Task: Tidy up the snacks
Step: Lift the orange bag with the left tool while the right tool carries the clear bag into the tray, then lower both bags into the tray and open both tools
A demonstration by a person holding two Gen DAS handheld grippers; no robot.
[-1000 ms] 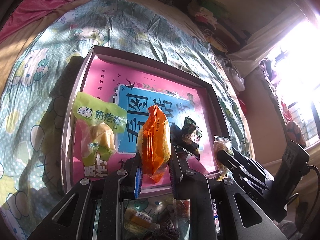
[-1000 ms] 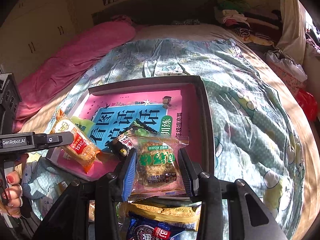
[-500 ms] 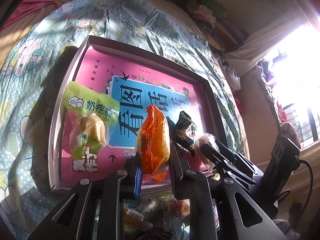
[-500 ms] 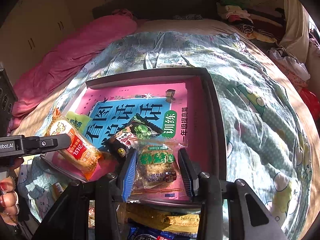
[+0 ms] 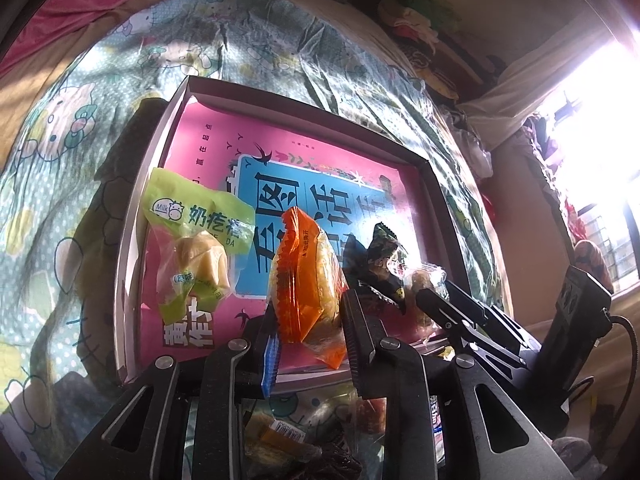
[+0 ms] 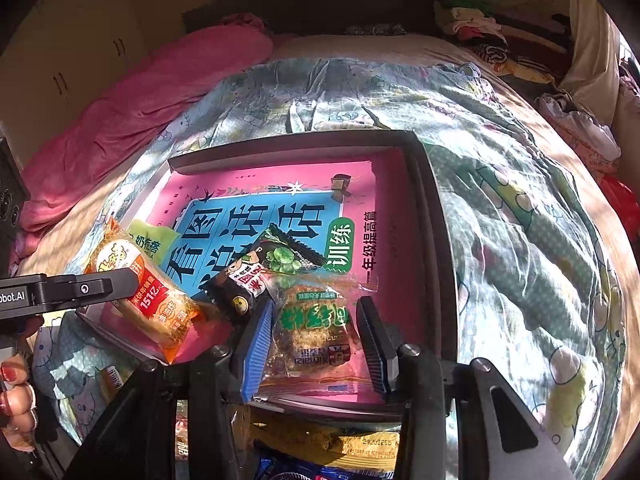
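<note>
A shallow tray [image 5: 132,240] lined with a pink and blue book cover lies on the bed. My left gripper [image 5: 308,312] is over its near left corner. Its jaws are opening, with an orange snack packet [image 5: 304,276] still standing between the pads. In the right wrist view the orange packet [image 6: 148,304] tilts, its lower end on the tray [image 6: 436,260]. My right gripper [image 6: 314,312] is shut on a clear packet with a green label [image 6: 314,320], low over the tray's near edge. A green milk-snack packet [image 5: 196,248] and a black pea packet [image 6: 256,276] lie in the tray.
Several loose snack packets [image 6: 360,444] lie on the bed just below both grippers. A cartoon-print bedspread [image 6: 500,200] surrounds the tray, with a pink quilt [image 6: 140,100] at the left. A hand with red nails [image 6: 16,380] holds the left gripper. Piled clothes [image 6: 480,28] sit at the back.
My right gripper has come a little lower over the tray with the clear packet. The orange packet sits wider and looser between the left fingers than before.
</note>
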